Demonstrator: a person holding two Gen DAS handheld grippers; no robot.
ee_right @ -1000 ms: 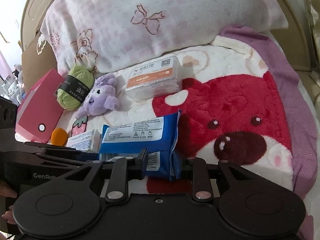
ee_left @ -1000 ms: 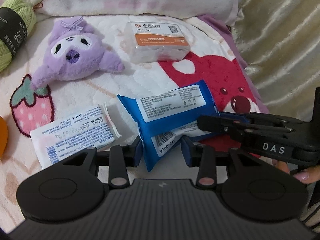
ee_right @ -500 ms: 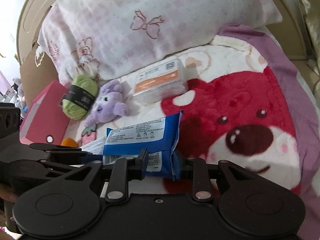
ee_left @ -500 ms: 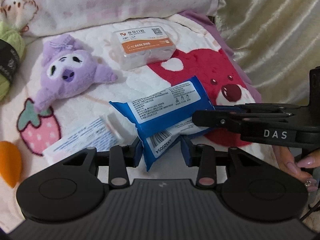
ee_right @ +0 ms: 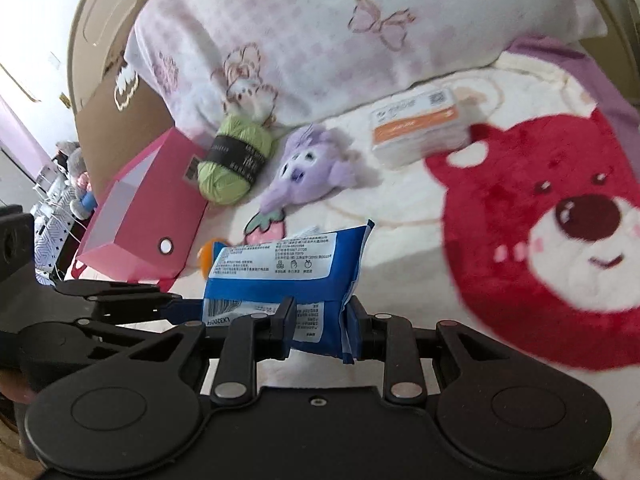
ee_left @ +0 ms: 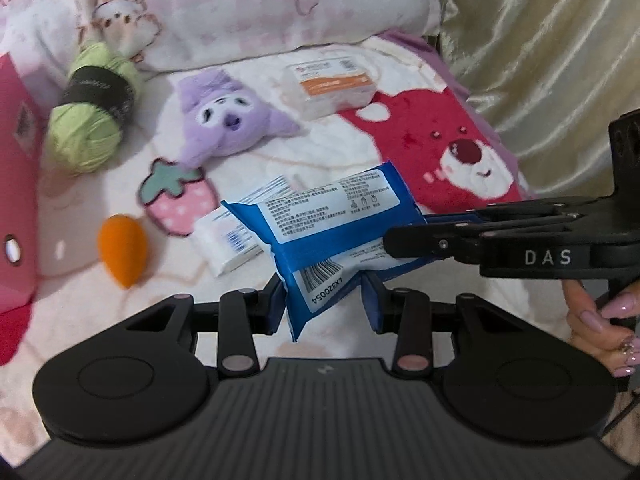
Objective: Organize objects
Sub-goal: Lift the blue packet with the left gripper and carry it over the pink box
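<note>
Both claws grip the same blue wipes pack (ee_left: pixel 336 216), which hangs above the bed's blanket (ee_left: pixel 360 148) rather than lying on it. The left claw (ee_left: pixel 325 298) is nearly closed, its two blue pads pinching the pack's near lower corner, the one with the barcode label, so the pack rises up and away from its fingertips. The right claw (ee_right: pixel 320 322) is likewise almost shut on the pack's near edge, clamping the crimped seam side; in its own view the pack stands just ahead of the fingers with the white printed label facing up. In the left wrist view the right claw reaches in from the right side, and a hand (ee_left: pixel 600 320) with painted nails holds its handle.

Under and behind the pack, a white tissue packet (ee_left: pixel 226 240) lies on the blanket, partly hidden by the pack's left end. An orange sponge (ee_left: pixel 122 250) lies to its left, near the strawberry print. Farther back are a purple plush toy (ee_left: pixel 232 120), a green yarn ball (ee_left: pixel 94 108) against the pillow (ee_left: pixel 240 8), and a clear box with an orange label (ee_left: pixel 332 84). A pink box (ee_right: pixel 148 216) stands open at the left edge of the bed.
</note>
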